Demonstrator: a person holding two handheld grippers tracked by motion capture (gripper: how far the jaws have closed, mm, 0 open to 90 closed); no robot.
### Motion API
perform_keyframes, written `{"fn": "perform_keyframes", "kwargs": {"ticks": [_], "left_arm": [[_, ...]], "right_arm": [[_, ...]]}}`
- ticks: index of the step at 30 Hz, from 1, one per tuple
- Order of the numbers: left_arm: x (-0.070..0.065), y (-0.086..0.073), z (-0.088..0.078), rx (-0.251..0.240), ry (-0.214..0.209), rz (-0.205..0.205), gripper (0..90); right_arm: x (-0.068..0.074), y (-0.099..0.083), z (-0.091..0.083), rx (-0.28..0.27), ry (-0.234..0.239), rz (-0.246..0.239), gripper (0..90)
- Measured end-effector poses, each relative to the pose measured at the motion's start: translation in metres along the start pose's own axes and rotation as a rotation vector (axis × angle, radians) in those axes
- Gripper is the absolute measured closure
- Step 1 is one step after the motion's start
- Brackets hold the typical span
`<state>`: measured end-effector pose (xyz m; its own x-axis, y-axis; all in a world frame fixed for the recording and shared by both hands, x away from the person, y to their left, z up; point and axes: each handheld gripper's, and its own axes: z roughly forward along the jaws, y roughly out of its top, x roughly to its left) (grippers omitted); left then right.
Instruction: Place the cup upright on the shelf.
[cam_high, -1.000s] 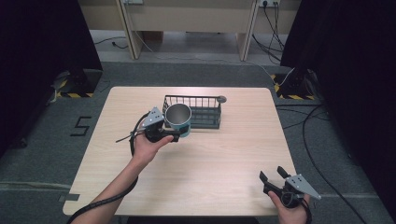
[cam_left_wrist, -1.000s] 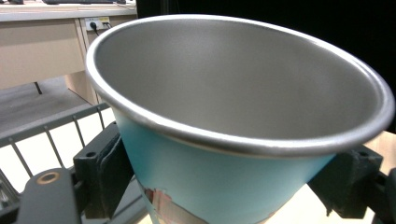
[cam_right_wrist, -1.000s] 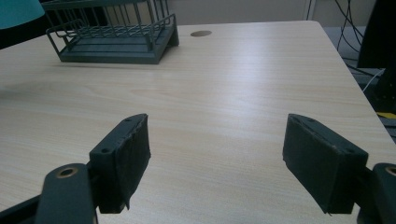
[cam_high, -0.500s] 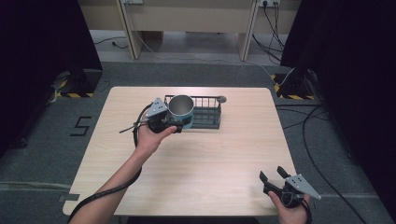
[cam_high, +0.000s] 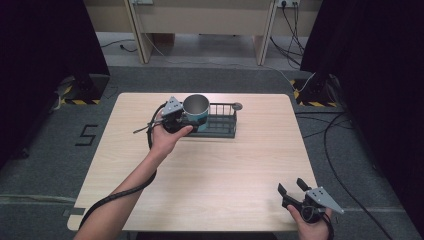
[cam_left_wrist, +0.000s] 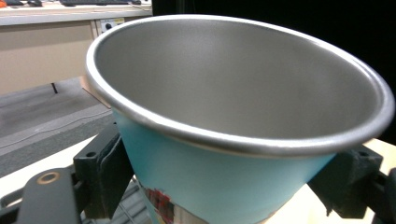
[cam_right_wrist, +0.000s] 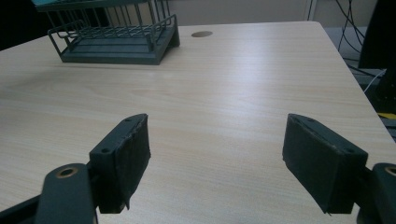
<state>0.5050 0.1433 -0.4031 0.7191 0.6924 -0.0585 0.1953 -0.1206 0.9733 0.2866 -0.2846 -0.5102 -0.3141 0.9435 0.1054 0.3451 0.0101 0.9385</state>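
A steel cup with a turquoise outside (cam_high: 196, 113) (cam_left_wrist: 224, 154) is held upright in the air over the left end of the dark wire rack (cam_high: 220, 124) (cam_right_wrist: 116, 39). My left gripper (cam_high: 181, 119) (cam_left_wrist: 224, 182) is shut on it, one jaw on each side of its lower wall. The cup's inside looks bare. My right gripper (cam_high: 293, 190) (cam_right_wrist: 217, 163) stands open near the table's front right corner, low over the wood, nothing between its jaws.
The wooden table (cam_high: 210, 175) has a round cable hole (cam_high: 237, 106) (cam_right_wrist: 201, 34) behind the rack. Cables trail on the floor at the right, and dark curtains stand on both sides.
My left gripper has carried the cup away from me and to the right, from the table in front of the rack to over the rack's left end. The right gripper stayed put.
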Motion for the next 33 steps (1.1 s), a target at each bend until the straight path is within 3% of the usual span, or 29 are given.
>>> {"fn": "perform_keyframes", "kwargs": {"ticks": [8,20,33], "left_arm": [[0.006,0.008,0.013,-0.004,0.024,-0.006,16.2],[0.020,0.006,0.029,0.008,0.078,-0.030,16.2],[0.022,0.005,0.052,0.016,0.123,-0.041,16.1]], "right_arm": [[0.000,0.000,0.000,0.000,0.004,0.000,23.9],[0.001,0.000,0.000,0.003,0.011,0.001,24.0],[0.000,0.000,0.000,-0.001,0.017,0.007,24.0]]}}
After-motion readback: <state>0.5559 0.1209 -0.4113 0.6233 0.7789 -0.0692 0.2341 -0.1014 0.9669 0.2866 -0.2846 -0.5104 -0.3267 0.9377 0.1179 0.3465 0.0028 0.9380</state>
